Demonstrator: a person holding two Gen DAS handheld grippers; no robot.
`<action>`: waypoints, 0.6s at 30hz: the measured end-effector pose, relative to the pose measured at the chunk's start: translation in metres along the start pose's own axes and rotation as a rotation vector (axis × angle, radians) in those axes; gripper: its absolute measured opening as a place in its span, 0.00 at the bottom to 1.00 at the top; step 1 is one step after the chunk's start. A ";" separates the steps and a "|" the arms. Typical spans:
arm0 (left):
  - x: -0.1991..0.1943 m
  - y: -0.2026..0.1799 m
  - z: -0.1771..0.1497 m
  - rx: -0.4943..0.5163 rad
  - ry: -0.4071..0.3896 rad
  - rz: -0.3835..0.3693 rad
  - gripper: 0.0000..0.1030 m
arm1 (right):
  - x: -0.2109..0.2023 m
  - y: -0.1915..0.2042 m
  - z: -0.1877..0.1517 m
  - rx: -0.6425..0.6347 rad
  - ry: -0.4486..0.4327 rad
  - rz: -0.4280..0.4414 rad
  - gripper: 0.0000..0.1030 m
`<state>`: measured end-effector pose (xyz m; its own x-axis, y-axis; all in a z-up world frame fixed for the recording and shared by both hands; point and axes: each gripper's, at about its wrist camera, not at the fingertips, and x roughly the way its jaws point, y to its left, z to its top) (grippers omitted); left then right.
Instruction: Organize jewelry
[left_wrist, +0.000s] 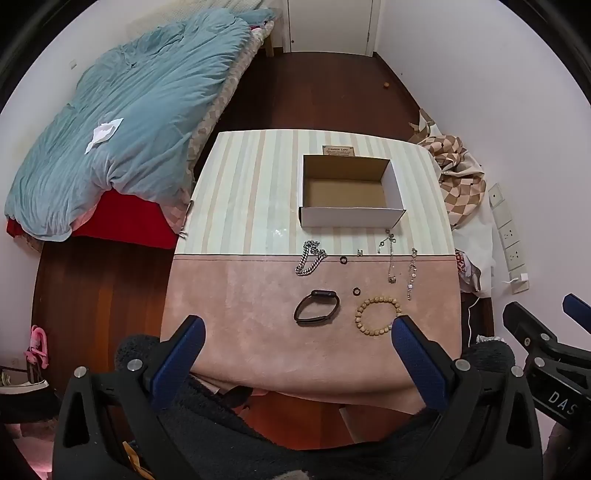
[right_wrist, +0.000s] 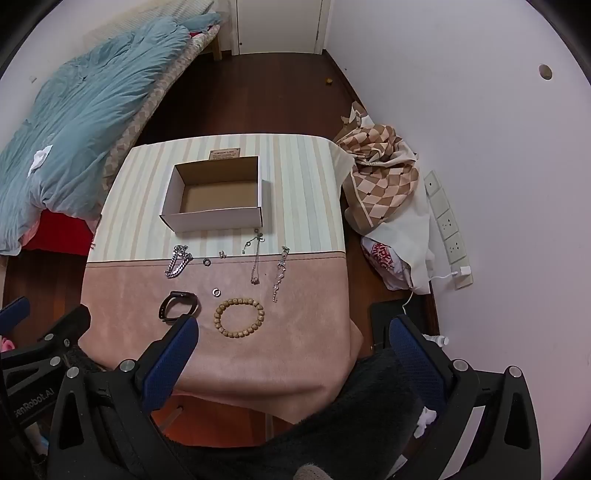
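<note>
An empty white cardboard box (left_wrist: 347, 218) (right_wrist: 212, 218) stands on the striped far half of the table. In front of it lie a thick silver chain (left_wrist: 310, 257) (right_wrist: 178, 261), two thin bracelets (left_wrist: 390, 258) (right_wrist: 255, 258), small dark rings (left_wrist: 343, 260) (right_wrist: 216, 292), a black band (left_wrist: 317, 312) (right_wrist: 178, 305) and a wooden bead bracelet (left_wrist: 377, 314) (right_wrist: 239, 317). My left gripper (left_wrist: 297, 328) hangs open above the near pink cloth, nothing between its blue fingers. My right gripper (right_wrist: 293, 328) is open too, above the table's near right corner, empty.
A bed with a teal quilt (left_wrist: 140, 110) lies left of the table. Checkered cloth (right_wrist: 384, 177) and a bag are heaped at the right by a wall with sockets (right_wrist: 448, 229). Dark wooden floor (left_wrist: 317, 92) stretches beyond the table to a white door.
</note>
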<state>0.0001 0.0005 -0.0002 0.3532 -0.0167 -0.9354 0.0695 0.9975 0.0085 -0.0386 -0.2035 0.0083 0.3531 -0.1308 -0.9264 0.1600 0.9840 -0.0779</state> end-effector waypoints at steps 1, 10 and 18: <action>0.000 0.000 0.000 0.000 0.000 0.001 1.00 | 0.000 0.000 0.000 0.001 0.000 0.000 1.00; -0.003 0.003 0.003 0.001 -0.008 0.004 1.00 | 0.000 0.000 -0.002 -0.003 -0.001 -0.001 1.00; -0.008 -0.003 0.002 0.009 -0.011 0.009 1.00 | -0.002 -0.002 -0.003 -0.003 -0.001 0.000 1.00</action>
<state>-0.0014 -0.0020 0.0074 0.3645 -0.0083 -0.9312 0.0745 0.9970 0.0203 -0.0429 -0.2045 0.0094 0.3538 -0.1312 -0.9261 0.1575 0.9843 -0.0792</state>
